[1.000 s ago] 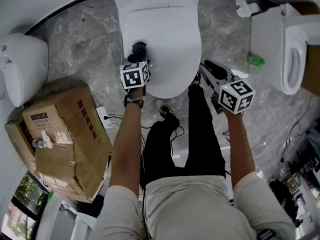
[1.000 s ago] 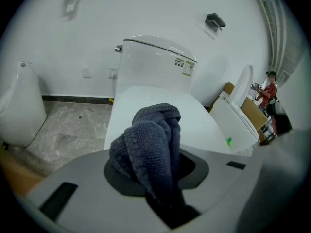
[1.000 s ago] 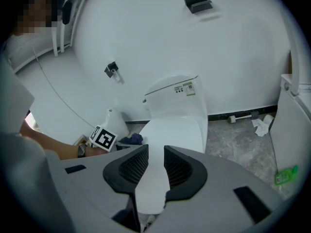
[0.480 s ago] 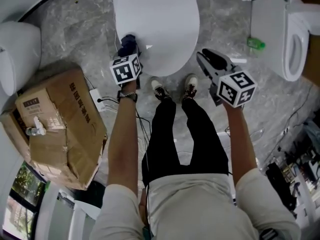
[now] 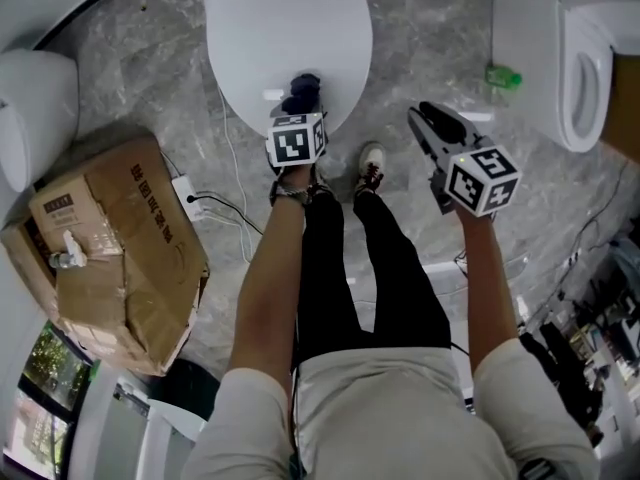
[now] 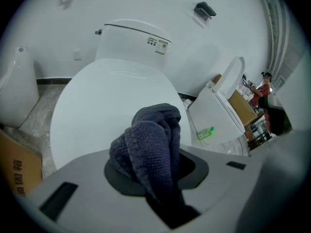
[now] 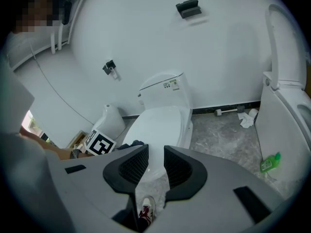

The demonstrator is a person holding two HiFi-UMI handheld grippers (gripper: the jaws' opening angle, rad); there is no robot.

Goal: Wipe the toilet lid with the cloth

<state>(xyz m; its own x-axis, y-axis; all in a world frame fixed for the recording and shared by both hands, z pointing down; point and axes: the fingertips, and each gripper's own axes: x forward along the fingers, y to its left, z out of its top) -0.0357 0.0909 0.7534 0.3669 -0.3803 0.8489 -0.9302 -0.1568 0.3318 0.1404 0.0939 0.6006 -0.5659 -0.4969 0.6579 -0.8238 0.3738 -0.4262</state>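
Observation:
The white toilet lid (image 5: 285, 38) is down, at the top of the head view. A dark blue-grey cloth (image 5: 301, 92) is bunched in my left gripper (image 5: 302, 103), which is shut on it and holds it against the lid's front edge. In the left gripper view the cloth (image 6: 153, 140) bulges out of the left gripper (image 6: 160, 166) and hides the jaw tips, with the lid (image 6: 97, 106) spread behind it. My right gripper (image 5: 432, 126) hangs over the floor to the right of the toilet, open and holding nothing. In its own view the right gripper (image 7: 155, 165) looks toward the lid (image 7: 160, 123).
A taped cardboard box (image 5: 110, 258) stands at the left, with a power strip (image 5: 188, 195) and cables beside it. A second toilet (image 5: 560, 68) with its lid up stands at the right, next to a green bottle (image 5: 503, 75). The person's shoe (image 5: 370, 163) rests just before the toilet.
The left gripper has carried the cloth rightward along the lid's front rim, from its left side to its front tip. The right gripper has stayed to the right of the toilet.

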